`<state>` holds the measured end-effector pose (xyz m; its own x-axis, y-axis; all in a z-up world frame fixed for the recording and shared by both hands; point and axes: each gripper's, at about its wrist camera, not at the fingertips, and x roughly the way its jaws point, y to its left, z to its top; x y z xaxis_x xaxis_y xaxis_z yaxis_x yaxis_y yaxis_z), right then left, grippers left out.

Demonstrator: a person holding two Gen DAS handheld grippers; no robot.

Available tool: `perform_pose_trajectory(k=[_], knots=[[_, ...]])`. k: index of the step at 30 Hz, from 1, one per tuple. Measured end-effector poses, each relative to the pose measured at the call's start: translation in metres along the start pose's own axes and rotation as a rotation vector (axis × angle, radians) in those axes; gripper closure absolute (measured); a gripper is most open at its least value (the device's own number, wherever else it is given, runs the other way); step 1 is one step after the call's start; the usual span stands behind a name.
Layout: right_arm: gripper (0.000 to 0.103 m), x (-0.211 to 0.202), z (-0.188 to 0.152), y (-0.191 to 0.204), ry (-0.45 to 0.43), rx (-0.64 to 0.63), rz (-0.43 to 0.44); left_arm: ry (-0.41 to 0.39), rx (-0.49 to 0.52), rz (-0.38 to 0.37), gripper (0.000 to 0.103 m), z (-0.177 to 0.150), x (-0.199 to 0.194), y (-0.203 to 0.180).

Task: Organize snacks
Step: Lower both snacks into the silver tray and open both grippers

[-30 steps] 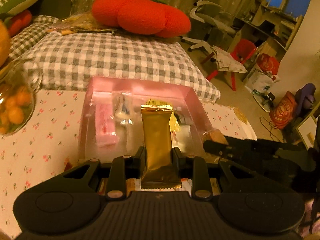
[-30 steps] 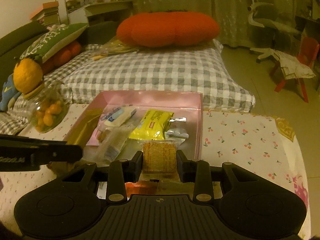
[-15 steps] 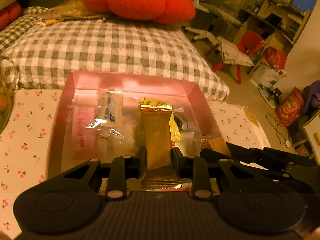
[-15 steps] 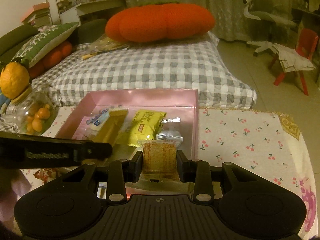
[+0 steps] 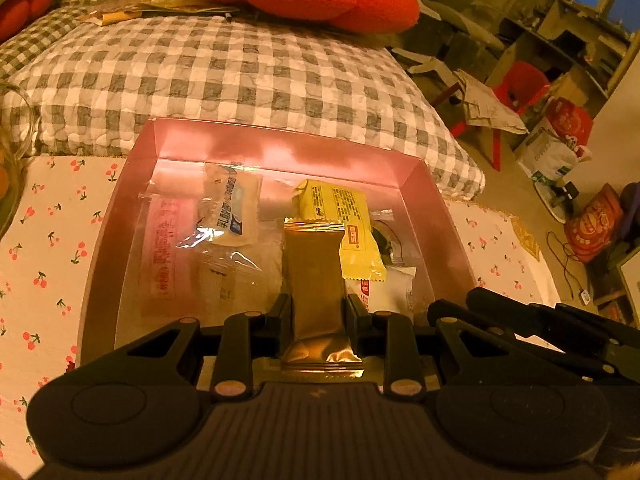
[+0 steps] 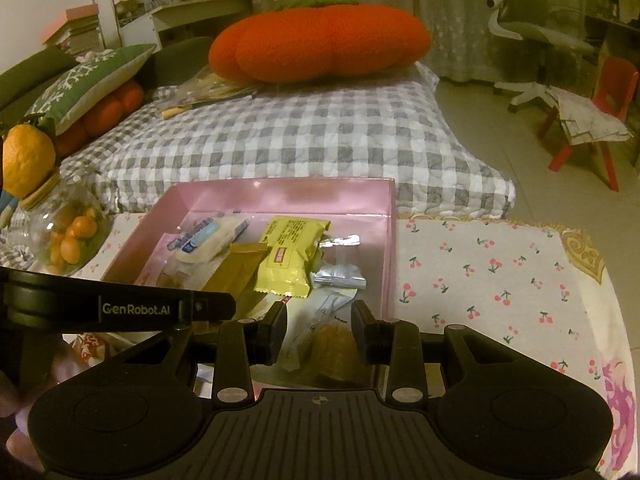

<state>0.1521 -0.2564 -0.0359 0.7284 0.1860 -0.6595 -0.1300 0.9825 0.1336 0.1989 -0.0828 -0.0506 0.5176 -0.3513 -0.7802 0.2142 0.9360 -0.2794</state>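
Note:
A pink tray (image 5: pixel 280 140) (image 6: pixel 280 196) lies on the cherry-print cloth and holds several snack packets. Among them are a yellow one (image 5: pixel 340 208) (image 6: pixel 292 248), a white-and-blue one (image 5: pixel 232 208) and a silver one (image 6: pixel 340 276). My left gripper (image 5: pixel 316 308) is shut on a gold packet (image 5: pixel 314 280) (image 6: pixel 240 272) that hangs over the tray's near part. My right gripper (image 6: pixel 320 328) is shut on a clear-wrapped biscuit packet (image 6: pixel 336 344), low at the tray's near right corner. Its fingers (image 5: pixel 520 312) show to the right of the left gripper.
A glass jar of small oranges (image 6: pixel 68 236) stands left of the tray. Behind the table lie a grey checked cushion (image 6: pixel 300 140) and a big orange pillow (image 6: pixel 320 40). Bare cloth (image 6: pixel 500 280) stretches to the tray's right. A red chair (image 6: pixel 608 92) stands on the floor beyond.
My left gripper has moved forward and down over the tray with the gold packet. The biscuit packet now sits lower and tipped forward between the right fingers.

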Motion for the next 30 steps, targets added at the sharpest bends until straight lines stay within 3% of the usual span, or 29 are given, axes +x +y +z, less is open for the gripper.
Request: perform_pose_trajectory(k=[3, 9, 12, 16, 23, 30], knots=[[0.067, -0.001, 0.0, -0.001, -0.004, 0.005, -0.005, -0.012, 0.004, -0.002, 0.072, 0.0, -0.001, 0.0], [0.066, -0.005, -0.001, 0.001, 0.002, -0.01, -0.011, -0.048, -0.005, -0.002, 0.049, 0.0, -0.018, 0.005], [0.048, -0.012, -0.002, 0.002, -0.004, -0.01, -0.016, -0.078, -0.014, 0.018, 0.04, -0.001, -0.029, 0.007], [0.033, -0.023, -0.003, 0.004, -0.01, -0.016, -0.017, -0.09, -0.011, 0.022, 0.029, -0.007, -0.047, 0.011], [0.024, -0.045, -0.009, 0.011, 0.001, -0.032, -0.023, -0.089, 0.037, 0.043, 0.009, -0.021, -0.076, 0.011], [0.016, -0.074, -0.017, 0.025, 0.019, -0.049, -0.002, -0.073, 0.089, 0.103, 0.003, -0.038, -0.107, 0.011]])
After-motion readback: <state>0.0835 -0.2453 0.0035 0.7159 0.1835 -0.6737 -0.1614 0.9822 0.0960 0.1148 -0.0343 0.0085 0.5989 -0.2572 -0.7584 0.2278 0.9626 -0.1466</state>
